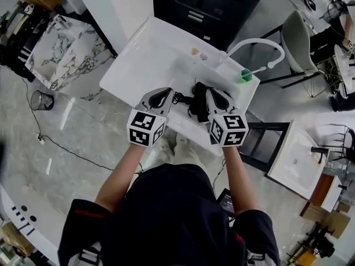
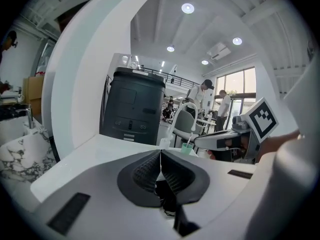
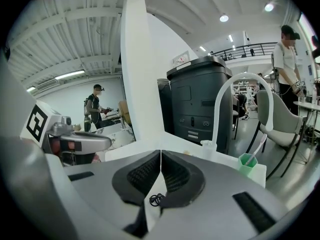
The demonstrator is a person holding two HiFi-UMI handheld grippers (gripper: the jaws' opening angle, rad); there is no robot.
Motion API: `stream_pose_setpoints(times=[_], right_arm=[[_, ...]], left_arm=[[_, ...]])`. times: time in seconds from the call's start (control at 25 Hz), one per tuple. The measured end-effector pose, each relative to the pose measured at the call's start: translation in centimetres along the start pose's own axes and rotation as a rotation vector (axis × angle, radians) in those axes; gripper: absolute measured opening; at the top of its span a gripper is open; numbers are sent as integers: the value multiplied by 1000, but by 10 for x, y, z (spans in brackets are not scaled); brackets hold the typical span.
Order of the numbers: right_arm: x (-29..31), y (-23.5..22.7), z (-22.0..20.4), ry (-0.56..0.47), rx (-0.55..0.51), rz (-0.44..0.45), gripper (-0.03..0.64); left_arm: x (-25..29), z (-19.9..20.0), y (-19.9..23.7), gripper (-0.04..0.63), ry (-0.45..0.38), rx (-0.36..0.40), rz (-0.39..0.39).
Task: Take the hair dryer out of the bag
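Observation:
A black bag (image 1: 199,101) lies at the near edge of the white washstand top (image 1: 144,54), and a black cord (image 1: 180,98) trails out of it to the left. I cannot make out the hair dryer itself. My left gripper (image 1: 168,93) is shut just left of the cord, which shows below its closed jaws (image 2: 165,191). My right gripper (image 1: 213,93) is shut at the bag's right side, with cord loops (image 3: 156,199) under it. No object is visible between the pads of either gripper (image 2: 160,153) (image 3: 160,154).
A green cup (image 1: 246,75) with a toothbrush and a white arched faucet (image 1: 260,43) stand at the far right of the top. A dark cabinet (image 1: 211,4) is behind, a chair (image 1: 299,37) to the right, and a marble block (image 1: 66,54) and wire bin (image 1: 41,100) to the left.

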State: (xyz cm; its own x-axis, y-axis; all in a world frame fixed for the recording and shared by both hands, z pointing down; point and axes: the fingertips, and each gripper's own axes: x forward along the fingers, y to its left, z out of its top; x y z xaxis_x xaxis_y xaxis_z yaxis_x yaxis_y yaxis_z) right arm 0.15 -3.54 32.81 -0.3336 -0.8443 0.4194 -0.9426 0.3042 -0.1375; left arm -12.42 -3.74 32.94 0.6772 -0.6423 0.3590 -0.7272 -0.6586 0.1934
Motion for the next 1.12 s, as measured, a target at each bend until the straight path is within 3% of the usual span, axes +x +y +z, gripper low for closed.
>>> stream_pose_setpoints(times=[0.44,1.12], right_arm=[[8,-28,-25,54,26,-3,35],[53,-60,-87,248,68,77,35]], left_arm=[[30,-25,-4,17,75,7,1],[86,-84,-2,17,226,13,-72]])
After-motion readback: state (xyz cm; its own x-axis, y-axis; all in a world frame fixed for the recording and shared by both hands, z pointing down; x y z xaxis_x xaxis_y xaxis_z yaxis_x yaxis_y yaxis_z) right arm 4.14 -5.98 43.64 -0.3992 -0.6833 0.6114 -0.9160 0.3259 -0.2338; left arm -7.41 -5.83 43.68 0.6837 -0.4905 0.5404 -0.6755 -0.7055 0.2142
